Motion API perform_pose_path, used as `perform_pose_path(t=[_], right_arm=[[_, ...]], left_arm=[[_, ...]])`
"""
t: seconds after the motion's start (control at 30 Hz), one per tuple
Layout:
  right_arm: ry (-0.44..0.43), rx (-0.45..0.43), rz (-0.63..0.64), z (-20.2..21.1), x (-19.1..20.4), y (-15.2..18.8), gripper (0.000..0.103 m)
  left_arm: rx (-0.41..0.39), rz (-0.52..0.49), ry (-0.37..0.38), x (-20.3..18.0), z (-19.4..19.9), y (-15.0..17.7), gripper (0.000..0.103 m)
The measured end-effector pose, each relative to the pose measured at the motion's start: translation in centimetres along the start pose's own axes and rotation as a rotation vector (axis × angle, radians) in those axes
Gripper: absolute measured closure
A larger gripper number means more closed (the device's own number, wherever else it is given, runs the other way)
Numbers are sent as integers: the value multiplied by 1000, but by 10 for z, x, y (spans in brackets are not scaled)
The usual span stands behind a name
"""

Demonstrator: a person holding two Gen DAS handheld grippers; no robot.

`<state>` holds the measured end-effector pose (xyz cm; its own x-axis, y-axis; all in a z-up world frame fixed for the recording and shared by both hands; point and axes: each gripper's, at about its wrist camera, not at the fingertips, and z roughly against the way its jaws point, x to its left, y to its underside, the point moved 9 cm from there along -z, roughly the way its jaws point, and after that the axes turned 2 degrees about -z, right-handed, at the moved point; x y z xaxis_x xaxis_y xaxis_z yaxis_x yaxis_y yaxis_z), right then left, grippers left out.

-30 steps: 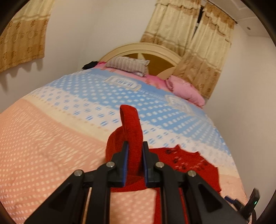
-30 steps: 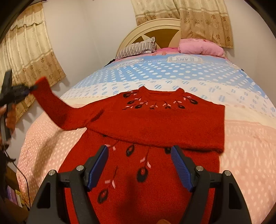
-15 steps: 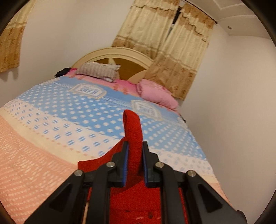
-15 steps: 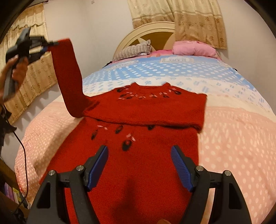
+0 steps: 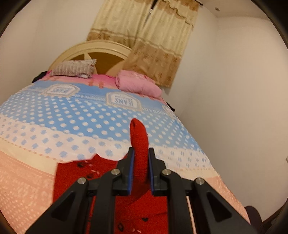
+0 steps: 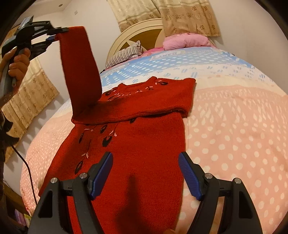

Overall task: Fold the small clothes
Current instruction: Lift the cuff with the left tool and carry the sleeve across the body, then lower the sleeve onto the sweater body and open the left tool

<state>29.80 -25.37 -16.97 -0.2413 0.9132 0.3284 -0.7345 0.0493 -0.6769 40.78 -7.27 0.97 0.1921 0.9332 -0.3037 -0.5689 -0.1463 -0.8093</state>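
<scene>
The red sweater (image 6: pixel 136 153) is lying flat on the bed (image 6: pixel 234 126), its hem toward the near edge and its collar toward the headboard (image 6: pixel 144 28), and we are working on its sleeves. One sleeve is already lying folded across the chest. We are holding the other sleeve (image 6: pixel 79 68) up by its cuff in the left gripper (image 6: pixel 54 35), the jaws clamped tight on the knit, so the sleeve is hanging clear of the body and can, we judge, be laid across without dragging. From the left wrist view the cuff (image 5: pixel 139 144) is sticking up between the blue pads.

We are keeping the right gripper (image 6: pixel 145 172) low over the sweater's lower half, jaws standing wide apart with nothing between them, probably ready to pin or smooth the cloth.

Around us: a striped pillow (image 6: pixel 126 53) and a pink pillow (image 6: pixel 187 40) at the head of the bed, well away from the sweater, and curtains (image 6: pixel 162 12) behind. Nothing is lying in the sleeve's way; only the cable (image 6: pixel 27 165) at the bed's left edge is trailing near our left hand (image 6: pixel 16 63).
</scene>
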Motion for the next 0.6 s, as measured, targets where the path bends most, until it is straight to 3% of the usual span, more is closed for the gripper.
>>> perform_pose_path(t=[0.33,0.43,0.47,0.57,0.6], right_arm=[[-16,22,-11,-8,0,10,27],[-20,23,-7,-9,0,12,27],[-21,24,-4,-10,1,12,27],[-28,25,-6,-11,0,14,27],[-30,27,-5,-11,1,14,27]], left_arm=[[103,-135,-67,-52,-69,71,88],[153,-164,-63,-62,-80,94,81],[163,-173,-57,-66,-81,99,75],[180,-230,-60,-75,-76,111,41],[165,-251,-71,-74,-71,112,38]])
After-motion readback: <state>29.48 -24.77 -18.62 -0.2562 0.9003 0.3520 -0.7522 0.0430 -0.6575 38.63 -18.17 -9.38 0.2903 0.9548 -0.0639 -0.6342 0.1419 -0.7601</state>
